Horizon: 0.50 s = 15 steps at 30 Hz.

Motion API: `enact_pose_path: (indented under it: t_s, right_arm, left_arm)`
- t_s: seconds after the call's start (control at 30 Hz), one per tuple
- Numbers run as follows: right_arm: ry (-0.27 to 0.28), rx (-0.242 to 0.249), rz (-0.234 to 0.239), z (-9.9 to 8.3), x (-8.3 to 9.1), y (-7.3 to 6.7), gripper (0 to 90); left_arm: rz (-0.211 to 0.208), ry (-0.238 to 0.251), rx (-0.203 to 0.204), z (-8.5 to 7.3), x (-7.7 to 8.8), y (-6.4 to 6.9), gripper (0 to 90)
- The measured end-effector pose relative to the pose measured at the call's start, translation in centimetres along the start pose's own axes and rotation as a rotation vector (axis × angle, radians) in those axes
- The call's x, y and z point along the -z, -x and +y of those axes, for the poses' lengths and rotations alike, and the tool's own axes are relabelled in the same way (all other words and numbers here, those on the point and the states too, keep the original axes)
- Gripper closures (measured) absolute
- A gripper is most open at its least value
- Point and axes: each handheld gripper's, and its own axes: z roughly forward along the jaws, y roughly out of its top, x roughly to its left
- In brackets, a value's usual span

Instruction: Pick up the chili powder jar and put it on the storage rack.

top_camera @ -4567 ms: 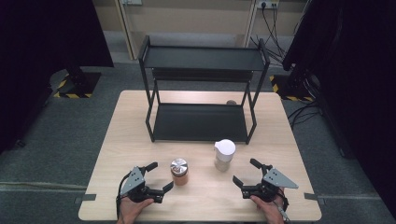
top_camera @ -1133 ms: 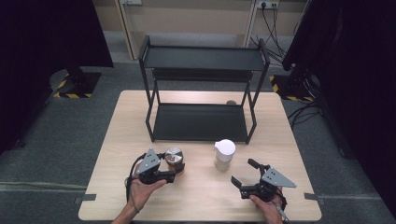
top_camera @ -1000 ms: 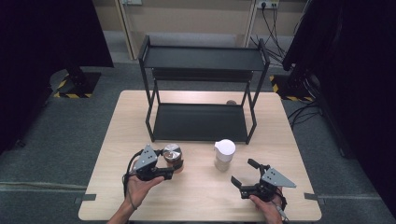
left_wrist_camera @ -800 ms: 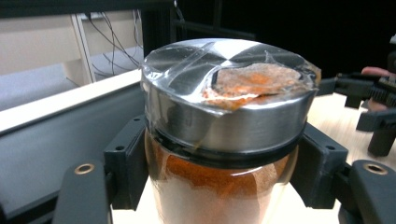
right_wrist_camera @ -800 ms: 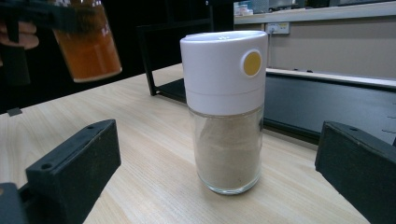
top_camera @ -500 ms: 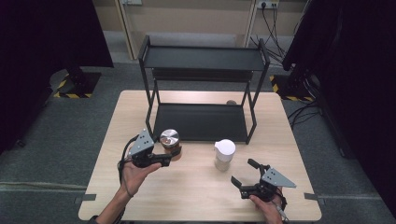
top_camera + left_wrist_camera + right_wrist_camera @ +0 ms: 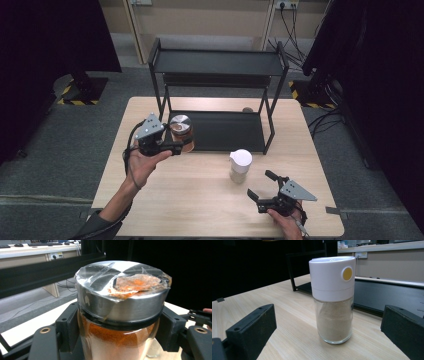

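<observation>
- We are holding the spice jar [image 7: 120, 315] in the left gripper [image 7: 175, 146], its jaws closed on the glass body just under the steel lid [image 7: 120, 285].
- We are judging the jar as moderately heavy for its size — glass walls, a metal cap and a good fill of orange-red powder — and stiff, so the jaws cannot crush it, though glass is smooth and could slip or turn if we tilt it.
- We are taking it at a sensible place: the pads are sitting on either side of the body with the lid's rim just above them, acting as a stop against sliding down.
- We are noting loose clear film and a smear of powder on top of the lid, so the lid is no place to grab.
- We are carrying the jar clear of the table [image 7: 200, 200], at the front left corner of the black shelf rack [image 7: 215, 62], level with or just above its lower shelf [image 7: 225, 131].
- We are resting the right gripper [image 7: 264, 189] low on the table in front of the rack's right end, its jaws spread wide and empty.
- We are pointing it at the white-capped shaker [image 7: 332, 300], which is standing upright ahead of the jaws, untouched — also glass, so equally slippery.
</observation>
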Motion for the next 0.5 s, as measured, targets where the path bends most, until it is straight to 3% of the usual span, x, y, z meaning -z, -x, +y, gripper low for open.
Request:
enact_pose_path:
  t_s: [0.2, 0.5]
  right_arm:
    - [0.000, -0.001, 0.001, 0.0, 0.0, 0.0, 0.4]
    - [0.000, 0.000, 0.003, 0.0, 0.0, 0.0, 0.4]
  left_arm:
    - [0.017, -0.006, -0.020, 2.7, -0.5, -0.1, 30.7]
    - [0.007, -0.006, -0.007, 5.3, -1.7, -0.2, 30.7]
